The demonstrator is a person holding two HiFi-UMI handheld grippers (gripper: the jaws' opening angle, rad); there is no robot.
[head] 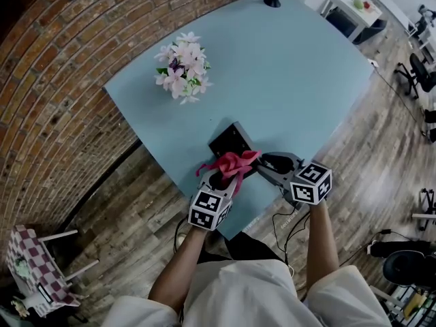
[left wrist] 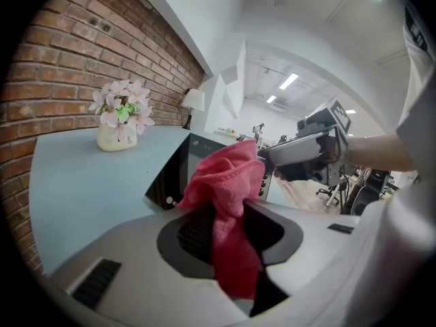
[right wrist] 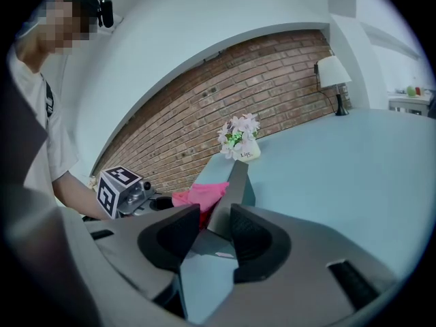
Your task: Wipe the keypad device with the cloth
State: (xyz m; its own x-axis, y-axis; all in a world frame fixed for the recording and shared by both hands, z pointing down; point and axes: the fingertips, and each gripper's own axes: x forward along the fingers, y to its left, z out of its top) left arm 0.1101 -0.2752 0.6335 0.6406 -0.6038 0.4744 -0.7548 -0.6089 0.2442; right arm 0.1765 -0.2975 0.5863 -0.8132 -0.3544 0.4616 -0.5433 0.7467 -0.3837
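Both forearms are bare and extend forward from the torso, converging ahead of it. The left forearm [head: 178,272] angles inward to the right; the right forearm [head: 320,240] runs nearly straight ahead. The left marker cube [head: 209,208] and the right marker cube [head: 312,182] face up toward the head camera. The left gripper [head: 228,177] points forward, its 2 jaws closed on the red cloth [left wrist: 228,179], which bunches above the pads and hangs down between them. The right gripper [head: 271,163] sits just beside the left gripper and points toward it; its 2 jaws grip 1 edge of the keypad device [right wrist: 236,186]
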